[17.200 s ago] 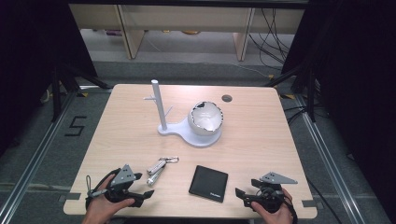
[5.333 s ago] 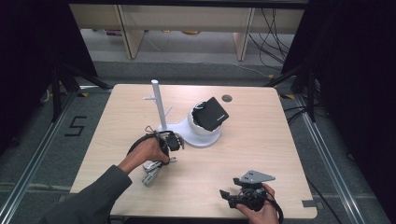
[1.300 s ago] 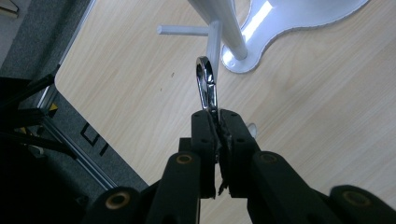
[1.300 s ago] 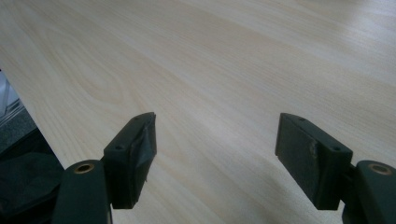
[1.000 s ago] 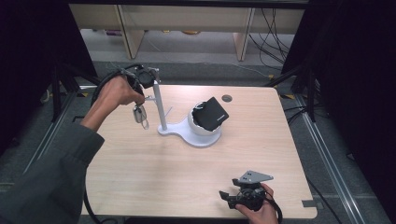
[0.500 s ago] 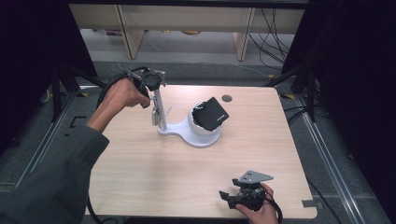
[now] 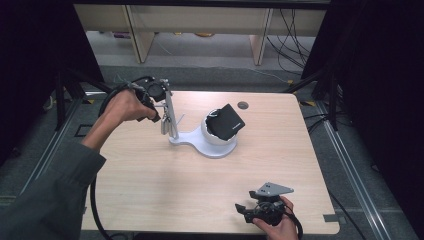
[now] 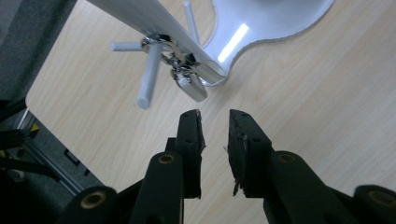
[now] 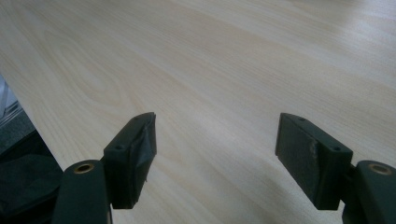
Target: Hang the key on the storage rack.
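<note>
Keys (image 8: pixel 187 81) now hang on the white stand's peg (image 8: pixel 150 74), released by the left hand-held gripper (image 8: pixel 215 122), whose jaws have just been opening.

High view: table (image 7: pixel 200 190) was evenly lit from above, w/ soft faint shadows; surroundings fell nearly black at both sides. Pic slightly soft overall. Left gripper view: bright glare strip on the white stand base (image 8: pixel 275 23), specular shine on the metal keys (image 8: pixel 187 77); near jaws blurred. Right gripper view: wood was bright, washed pale toward top, jaws out of focus.
</note>
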